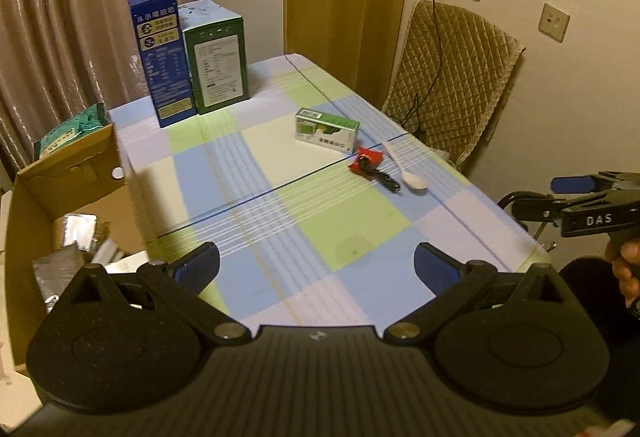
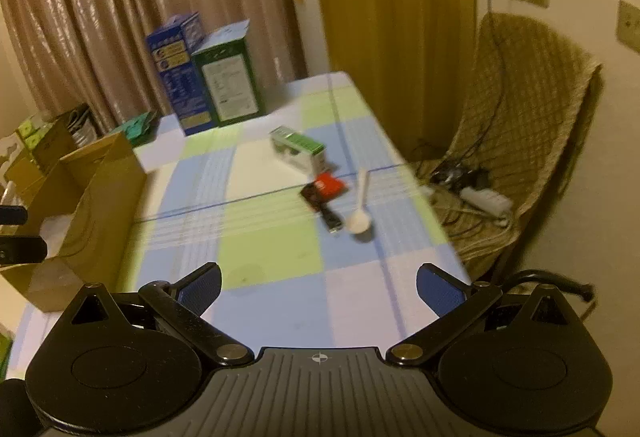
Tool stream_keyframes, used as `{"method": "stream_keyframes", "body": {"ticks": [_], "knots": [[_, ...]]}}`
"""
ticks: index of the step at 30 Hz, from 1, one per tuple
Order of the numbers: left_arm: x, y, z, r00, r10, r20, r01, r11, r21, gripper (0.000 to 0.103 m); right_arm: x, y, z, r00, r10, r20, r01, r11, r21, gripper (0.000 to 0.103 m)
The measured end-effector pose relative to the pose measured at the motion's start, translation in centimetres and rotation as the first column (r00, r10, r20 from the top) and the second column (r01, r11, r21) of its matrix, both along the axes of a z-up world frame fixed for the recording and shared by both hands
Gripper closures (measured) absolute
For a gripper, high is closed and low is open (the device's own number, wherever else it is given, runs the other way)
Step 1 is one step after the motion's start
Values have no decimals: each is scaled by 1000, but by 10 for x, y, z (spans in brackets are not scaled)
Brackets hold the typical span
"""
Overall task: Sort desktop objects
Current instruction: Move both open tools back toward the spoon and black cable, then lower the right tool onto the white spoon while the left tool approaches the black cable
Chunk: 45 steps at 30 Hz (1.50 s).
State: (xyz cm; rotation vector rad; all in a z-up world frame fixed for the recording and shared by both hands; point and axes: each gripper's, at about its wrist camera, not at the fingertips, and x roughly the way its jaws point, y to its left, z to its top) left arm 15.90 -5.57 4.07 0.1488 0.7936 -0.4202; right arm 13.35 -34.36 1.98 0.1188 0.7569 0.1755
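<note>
On the checked tablecloth (image 1: 280,173) lie a small green-and-white box (image 1: 326,129), a red packet (image 1: 366,159) with a black object (image 1: 386,179) on it, and a white spoon (image 1: 406,171). They also show in the right wrist view: box (image 2: 298,151), red packet (image 2: 326,189), black object (image 2: 332,219), spoon (image 2: 360,211). My left gripper (image 1: 316,265) is open and empty over the table's near edge. My right gripper (image 2: 318,287) is open and empty, short of the objects; it also shows at the right in the left wrist view (image 1: 576,189).
A tall blue carton (image 1: 160,57) and a green carton (image 1: 218,57) stand at the table's far left. An open cardboard box (image 1: 68,197) with packets sits left of the table. A quilted chair (image 1: 452,85) with cables and a power strip (image 2: 486,199) stands on the right.
</note>
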Motion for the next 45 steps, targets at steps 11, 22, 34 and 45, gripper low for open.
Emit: {"method": "stream_keyframes", "body": {"ticks": [11, 22, 34, 45], "knots": [[16, -46, -11, 998, 69, -14, -70, 995, -68, 1, 8, -27, 10, 998, -6, 62, 10, 998, -65, 2], [57, -89, -47, 999, 42, -28, -45, 994, -98, 2, 48, -37, -32, 998, 0, 57, 3, 998, -58, 3], [120, -117, -112, 995, 46, -85, -54, 994, -97, 5, 119, -23, -105, 998, 69, 10, -68, 995, -68, 28], [162, -125, -161, 989, 58, -135, -72, 992, -101, 5, 163, -14, -149, 996, 87, -5, -87, 992, -90, 52]]}}
